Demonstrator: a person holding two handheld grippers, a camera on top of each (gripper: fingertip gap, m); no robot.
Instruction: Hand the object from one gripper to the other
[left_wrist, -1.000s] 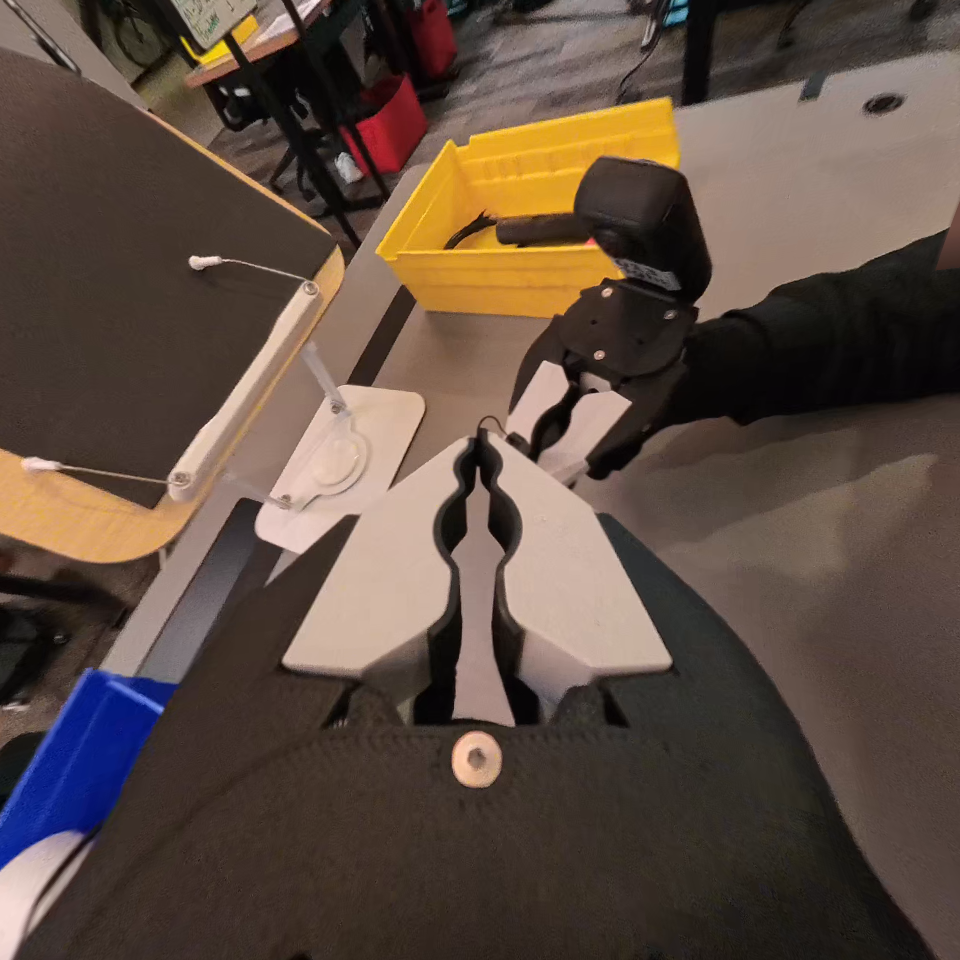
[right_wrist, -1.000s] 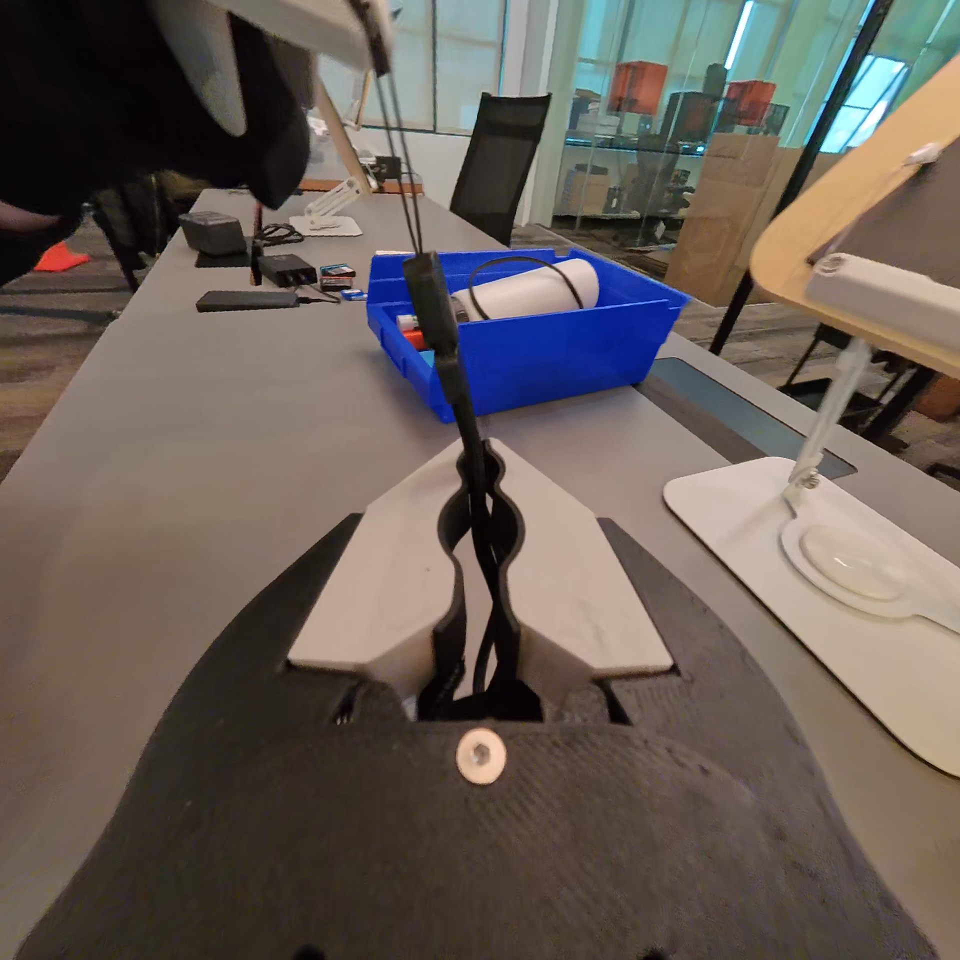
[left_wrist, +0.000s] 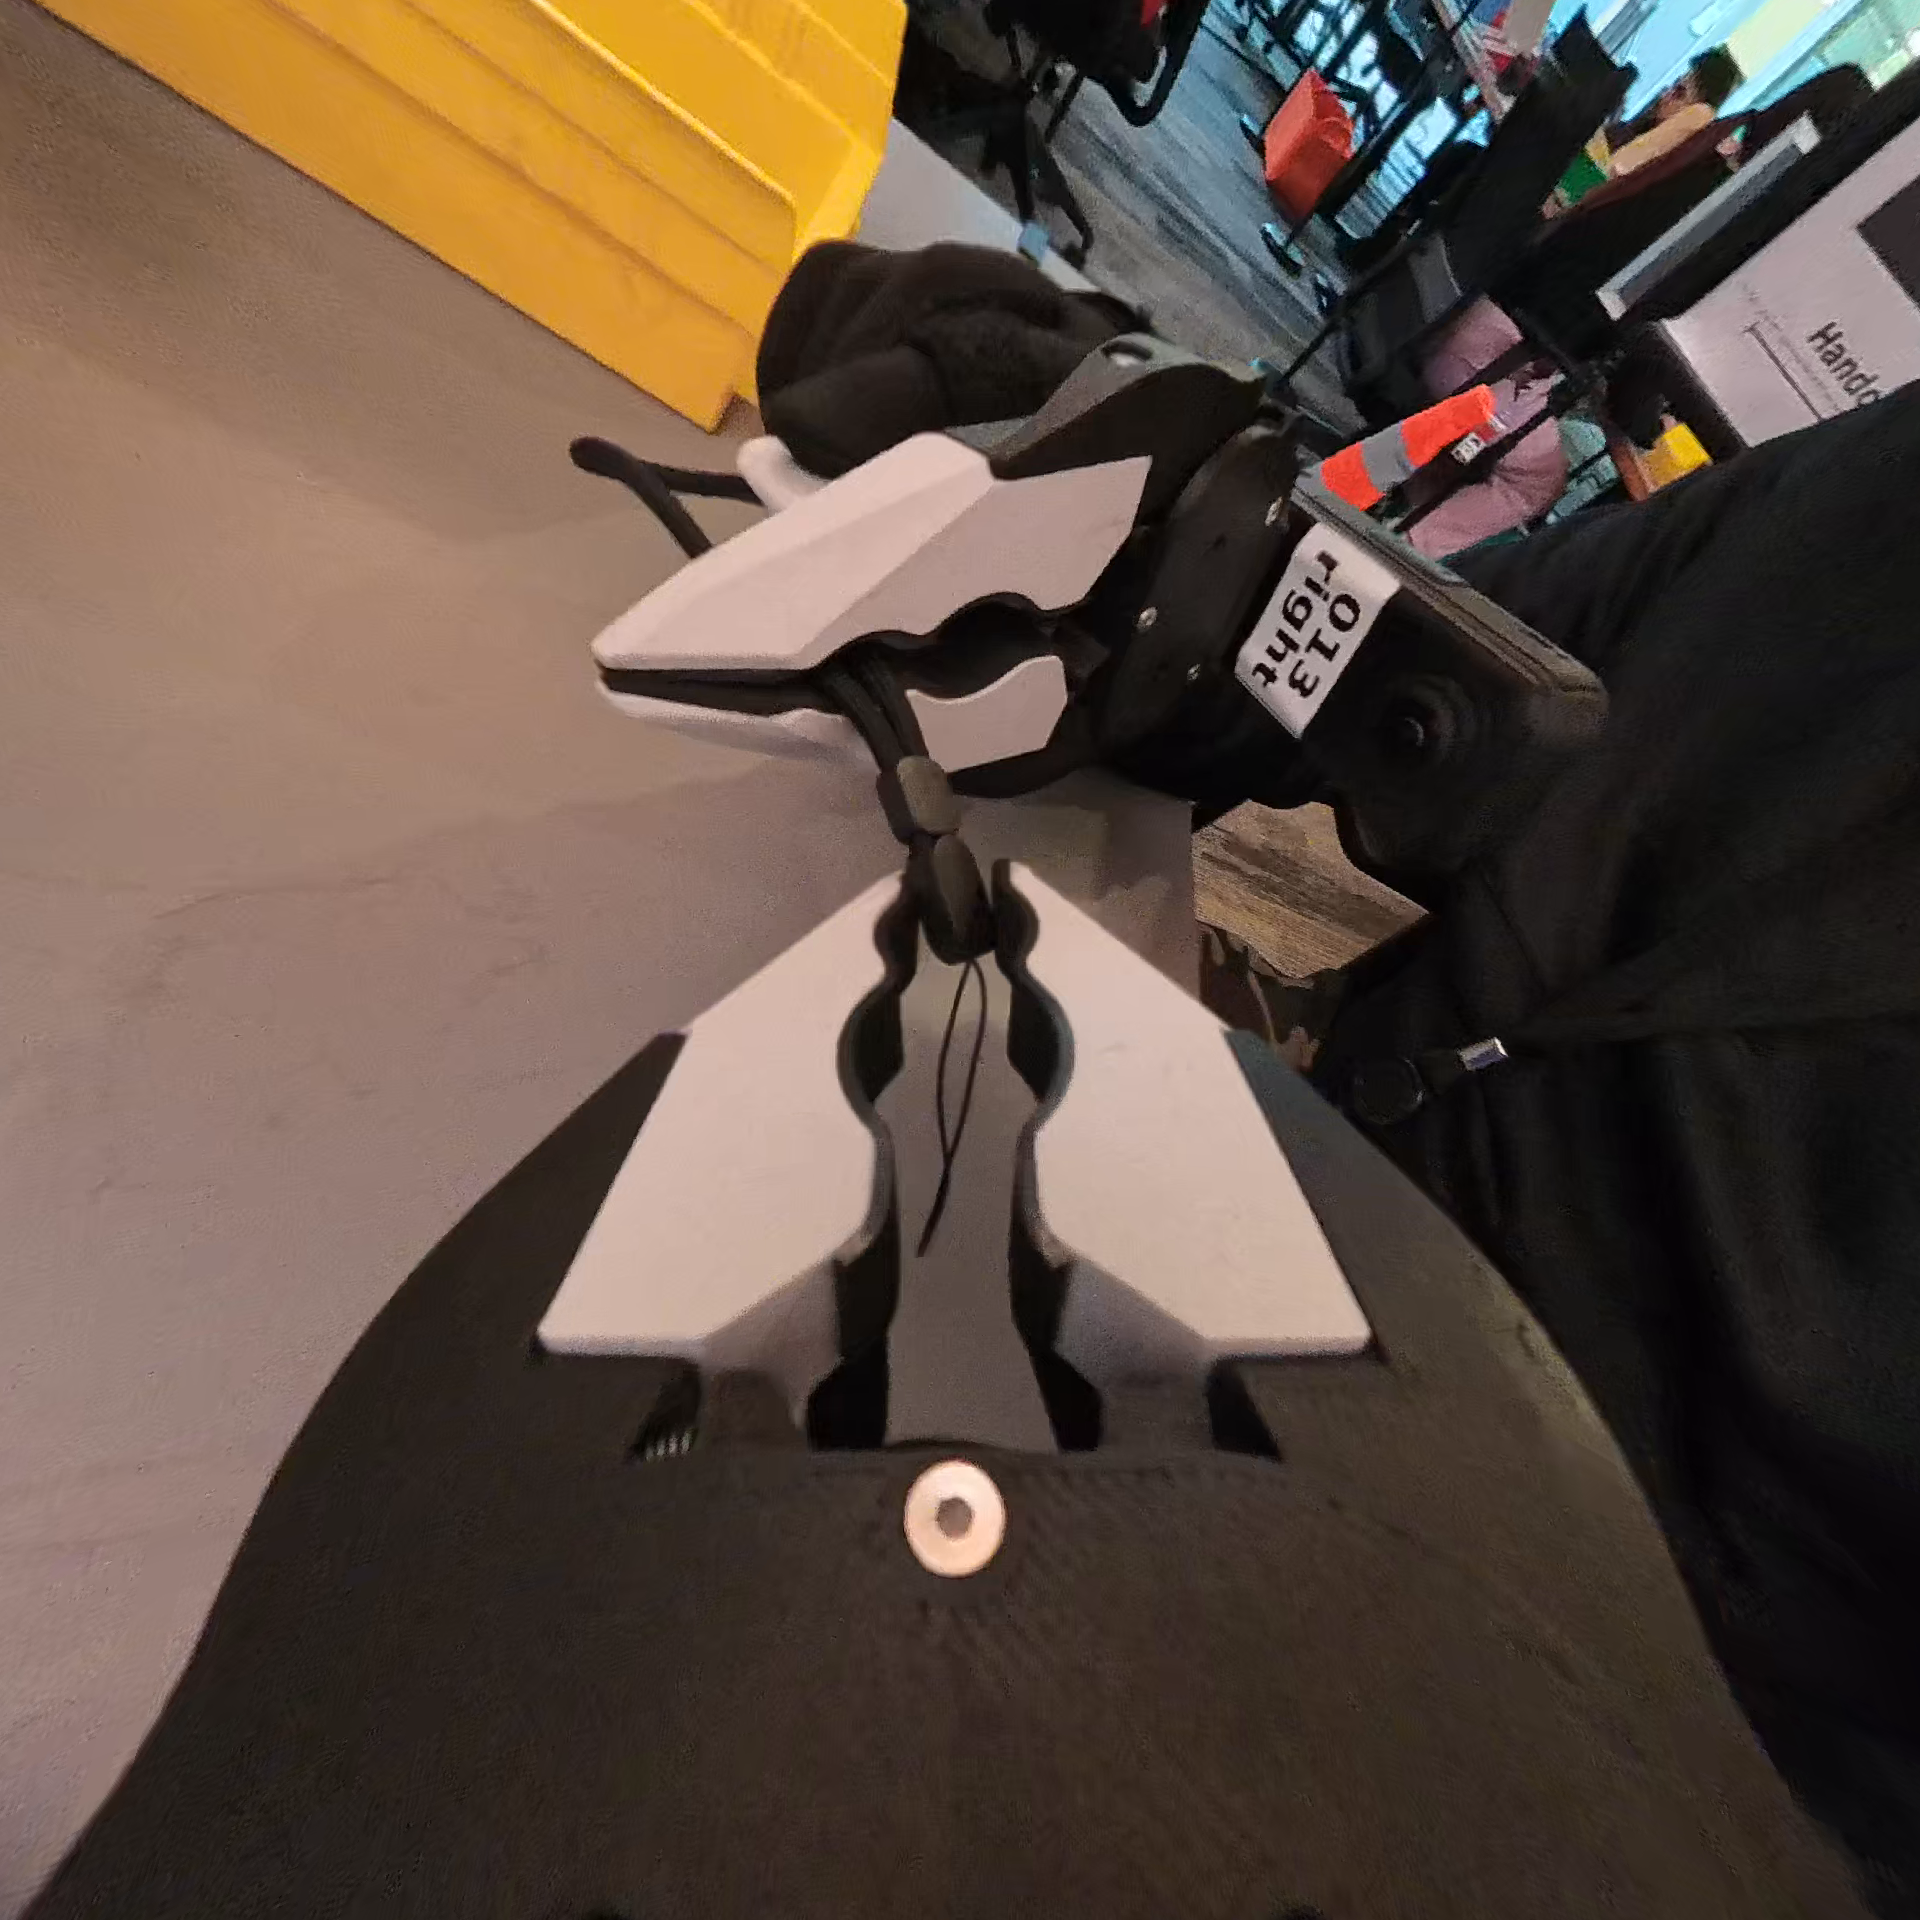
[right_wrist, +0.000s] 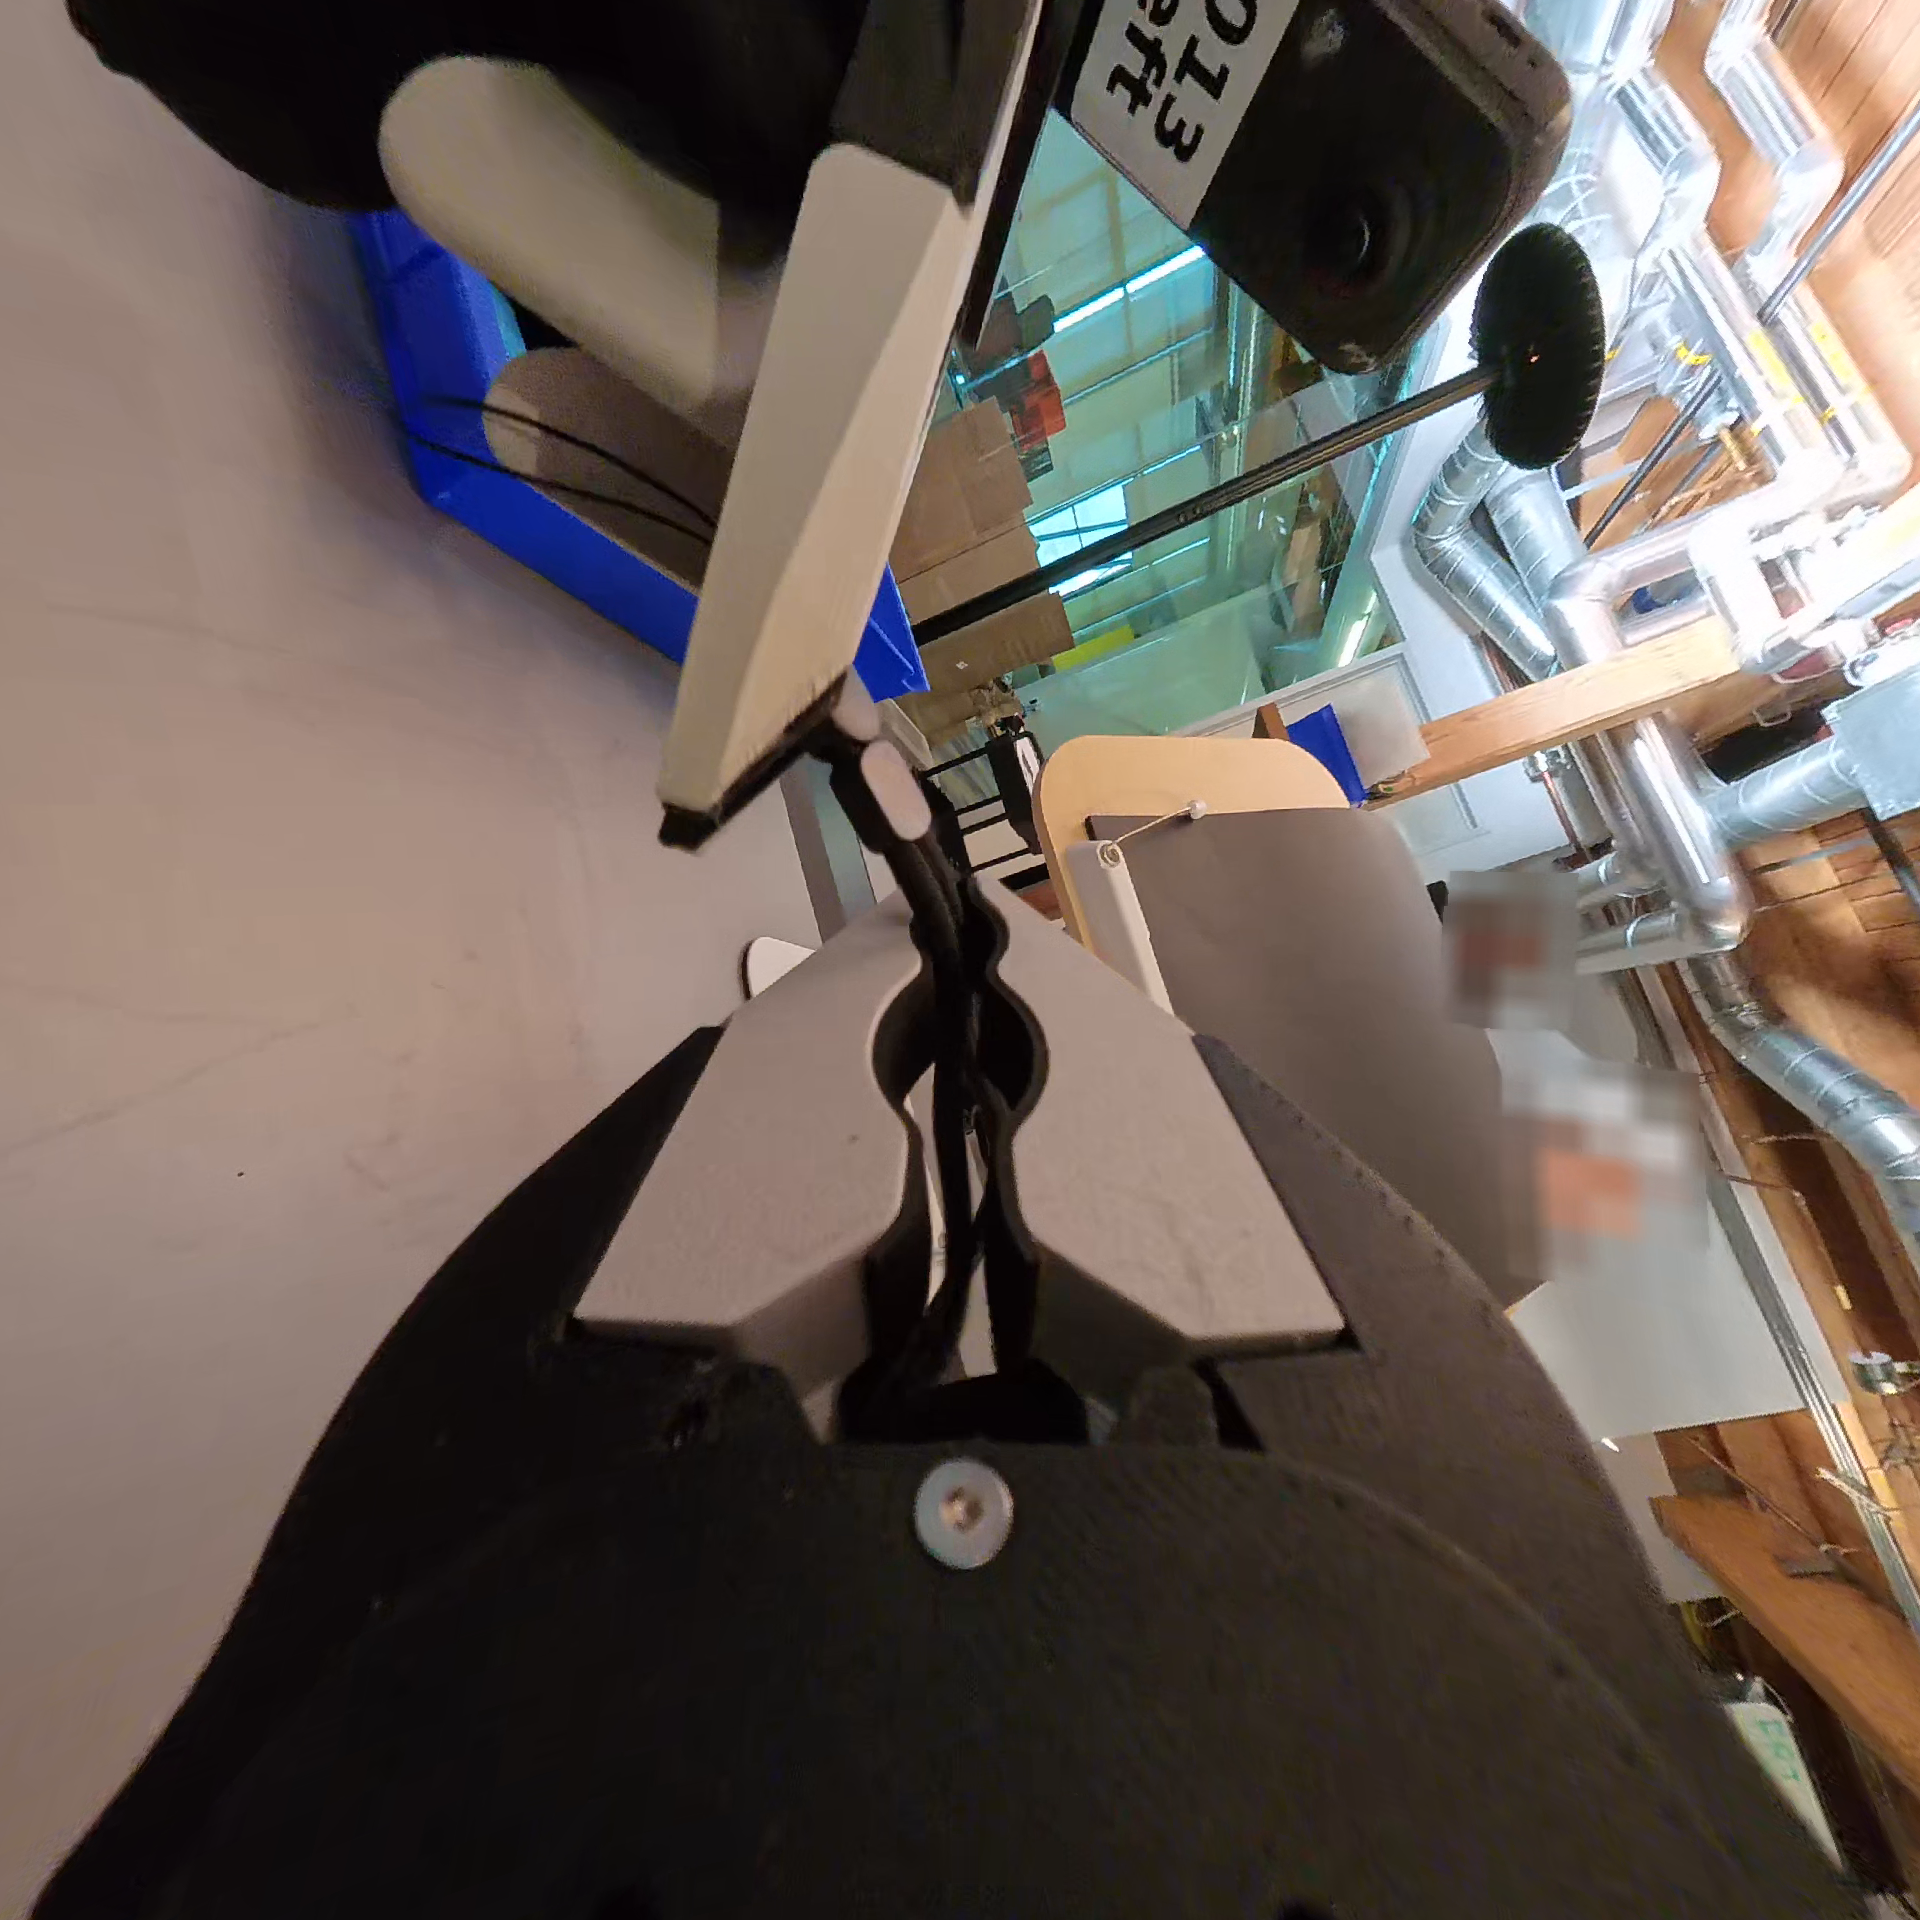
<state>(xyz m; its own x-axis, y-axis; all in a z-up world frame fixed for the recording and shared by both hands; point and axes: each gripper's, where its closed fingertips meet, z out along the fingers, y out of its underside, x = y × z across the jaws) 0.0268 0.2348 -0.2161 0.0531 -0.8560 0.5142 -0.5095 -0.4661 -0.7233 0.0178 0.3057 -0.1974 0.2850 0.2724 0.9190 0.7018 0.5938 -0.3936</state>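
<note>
Black cord (left_wrist: 940, 883), a thin strap with a small slider on it, sits between both grippers in mid-air above the grey table (left_wrist: 312, 831).

Left gripper (left_wrist: 951, 914): jaws nearly closed, tips pinching the thick end of the cord; a thin thread tail hangs back down the gap between the fingers. Looks like a grip, but only at the very tips.

Right gripper (right_wrist: 961, 935): jaws closed down on the cord, strands running the full length of the finger channel back to the base. From the left wrist view the cord leaves the side of the right gripper and a loop sticks out past its far side.

Progress, my read: handover is at the overlap stage. Receiver has the cord, giver has not let go. Left to do: right jaws open, grippers pull apart. Risk: strands deep in the right channel may snag on release.

Containers, farther out:
- Blue bin (right_wrist: 540, 520), behind the left gripper: holds a pale cylinder with thin dark wires over it. Rest hidden.
- Yellow bin (left_wrist: 582, 156), at the table's far edge: only the outer wall shows, contents not visible.
</note>
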